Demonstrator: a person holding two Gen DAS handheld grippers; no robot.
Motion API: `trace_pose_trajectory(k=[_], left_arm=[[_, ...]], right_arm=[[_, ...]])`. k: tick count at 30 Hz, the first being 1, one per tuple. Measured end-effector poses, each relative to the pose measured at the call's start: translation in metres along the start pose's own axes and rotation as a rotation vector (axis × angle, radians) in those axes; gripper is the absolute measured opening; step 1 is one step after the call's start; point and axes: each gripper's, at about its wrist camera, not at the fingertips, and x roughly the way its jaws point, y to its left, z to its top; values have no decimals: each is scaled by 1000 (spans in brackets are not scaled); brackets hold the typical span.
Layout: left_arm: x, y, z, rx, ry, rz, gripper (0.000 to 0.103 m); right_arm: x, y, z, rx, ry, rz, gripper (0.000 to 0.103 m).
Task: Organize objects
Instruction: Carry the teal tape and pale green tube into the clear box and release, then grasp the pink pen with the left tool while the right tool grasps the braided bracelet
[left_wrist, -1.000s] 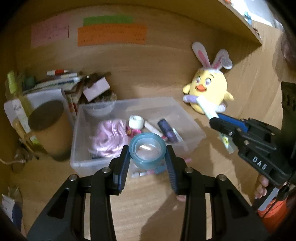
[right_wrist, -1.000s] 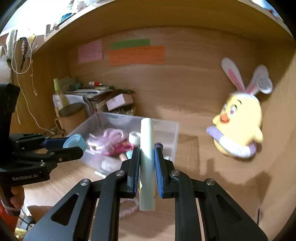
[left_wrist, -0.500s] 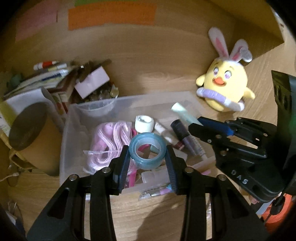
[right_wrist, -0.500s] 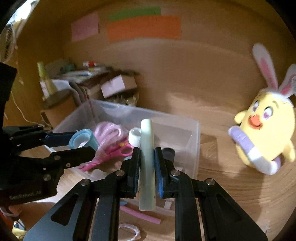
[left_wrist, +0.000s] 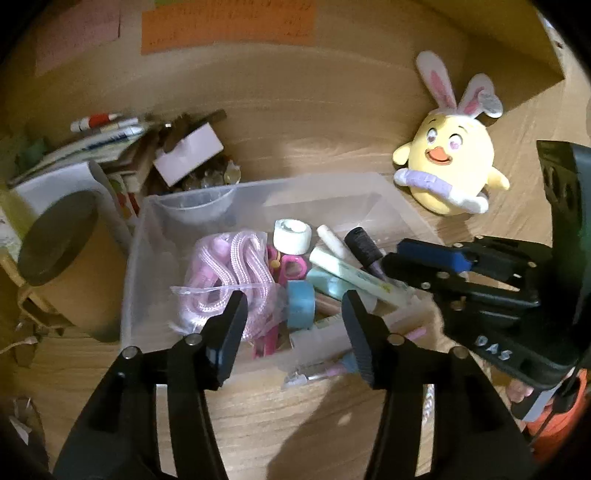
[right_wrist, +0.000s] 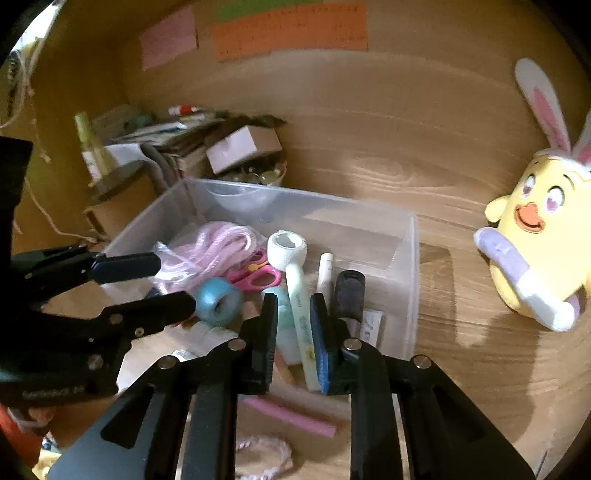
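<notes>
Left wrist view: left gripper (left_wrist: 291, 321) jaws opening, blue tape roll (left_wrist: 300, 303) loose in the clear bin (left_wrist: 133, 258). Right gripper (right_wrist: 293, 332) releasing the pale tube (right_wrist: 301, 314); withdraw both straight up, avoiding snags.

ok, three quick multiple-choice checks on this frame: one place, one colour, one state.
1. Where is the blue tape roll? A in the clear bin; B hanging on the wall; C on a chair.
2. What colour are the scissors handles? A green; B pink; C black.
3. State of the left gripper? A shut on the roll; B shut on a pen; C open.
Key: A, the roll lies among the bin's contents; B, pink loops show in the bin; C, the jaws are opening, pads clear of the roll.
</notes>
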Motion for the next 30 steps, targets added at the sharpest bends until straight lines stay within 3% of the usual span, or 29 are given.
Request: trace_pose_trajectory(k=[7,11,18,30], left_arm=[[-26,-1,-24,11,-3,-26,58],[-31,-4,-41,45,8,-12,58],[19,-7,-58,87,163,-9,58],[42,-16,-56,75,196,-32,59]], right_arm=[[-45,11,-28,-72,-50,-13,27],[-50,6,-47,-50,-23,2,31],[-15,-9,-73,3,126,22,31],[15,-12,-69,54,197,87,32]])
